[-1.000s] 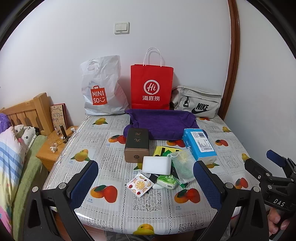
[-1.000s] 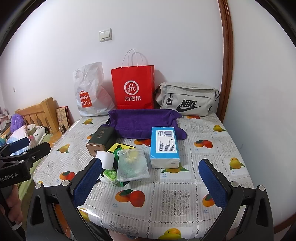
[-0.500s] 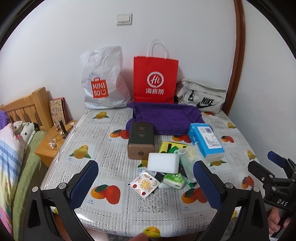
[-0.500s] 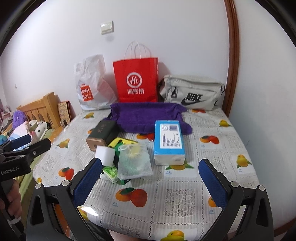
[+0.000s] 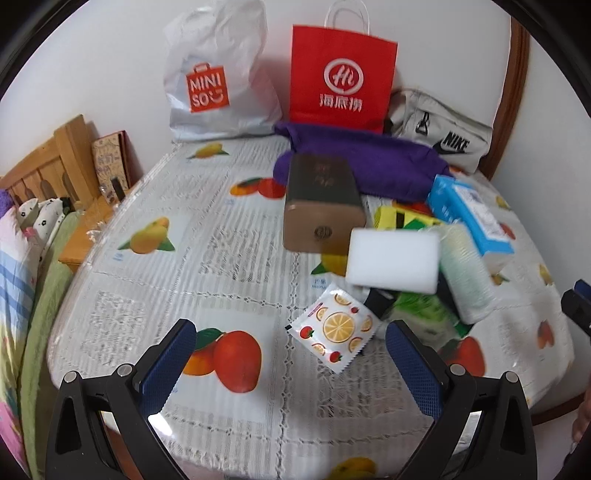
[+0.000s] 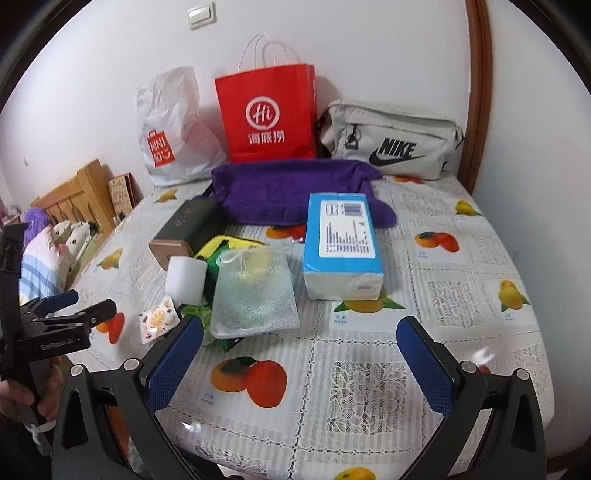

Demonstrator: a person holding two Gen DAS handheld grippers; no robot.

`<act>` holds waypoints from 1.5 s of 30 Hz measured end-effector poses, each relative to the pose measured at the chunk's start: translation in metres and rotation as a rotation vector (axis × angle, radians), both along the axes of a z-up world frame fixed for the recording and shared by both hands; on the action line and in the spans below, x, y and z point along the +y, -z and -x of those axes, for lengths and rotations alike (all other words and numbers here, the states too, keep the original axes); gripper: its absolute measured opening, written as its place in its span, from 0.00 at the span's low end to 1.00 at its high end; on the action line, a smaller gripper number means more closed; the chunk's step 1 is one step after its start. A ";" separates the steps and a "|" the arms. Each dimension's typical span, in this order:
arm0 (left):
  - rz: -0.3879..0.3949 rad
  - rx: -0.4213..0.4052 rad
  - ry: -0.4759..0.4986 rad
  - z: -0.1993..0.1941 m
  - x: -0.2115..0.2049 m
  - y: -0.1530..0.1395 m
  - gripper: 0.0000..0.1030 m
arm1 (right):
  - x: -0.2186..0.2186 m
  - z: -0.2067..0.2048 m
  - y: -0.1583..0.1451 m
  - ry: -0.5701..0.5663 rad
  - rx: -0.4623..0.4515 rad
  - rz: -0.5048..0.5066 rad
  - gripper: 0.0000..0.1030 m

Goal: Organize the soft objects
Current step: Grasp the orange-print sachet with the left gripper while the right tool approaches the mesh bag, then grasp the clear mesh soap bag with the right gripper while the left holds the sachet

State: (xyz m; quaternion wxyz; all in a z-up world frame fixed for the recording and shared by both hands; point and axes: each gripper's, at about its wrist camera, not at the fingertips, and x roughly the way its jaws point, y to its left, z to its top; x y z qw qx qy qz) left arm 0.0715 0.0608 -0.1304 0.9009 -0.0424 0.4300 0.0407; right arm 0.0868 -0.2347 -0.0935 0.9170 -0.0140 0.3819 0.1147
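2 grippers [image 5: 288,354] [image 6: 301,347] open, above table [image 6: 461,288]

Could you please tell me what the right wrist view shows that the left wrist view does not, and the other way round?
Only the right wrist view shows the wall switch and the left gripper held in a hand. Only the left wrist view shows the wooden bedside stand. Both show the red paper bag, the purple towel, the white sponge and the blue tissue pack, all on the table.

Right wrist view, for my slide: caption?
Open right gripper faces mesh pouch and tissue pack on table.
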 end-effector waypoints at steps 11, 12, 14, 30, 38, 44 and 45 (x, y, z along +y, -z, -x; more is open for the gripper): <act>0.061 0.063 0.137 -0.033 -0.006 0.047 0.95 | -0.003 -0.024 0.023 0.003 0.024 -0.048 1.00; 0.072 0.064 0.149 -0.035 -0.007 0.048 0.95 | -0.004 -0.026 0.024 0.001 0.026 -0.063 1.00; 0.068 0.069 0.162 -0.039 -0.009 0.053 0.95 | -0.003 -0.030 0.029 -0.014 0.040 -0.081 1.00; 0.025 -0.003 0.249 -0.041 -0.013 0.060 0.38 | 0.013 -0.049 0.050 -0.055 0.061 -0.043 0.99; 0.022 -0.011 0.210 -0.042 0.004 0.054 0.20 | 0.025 -0.056 0.056 -0.083 0.077 -0.043 0.98; 0.021 -0.019 0.159 -0.045 0.017 0.055 0.18 | 0.040 -0.065 0.065 -0.103 0.088 -0.017 0.96; 0.028 -0.021 0.157 -0.045 0.018 0.055 0.18 | 0.043 -0.067 0.067 -0.105 0.091 -0.014 0.96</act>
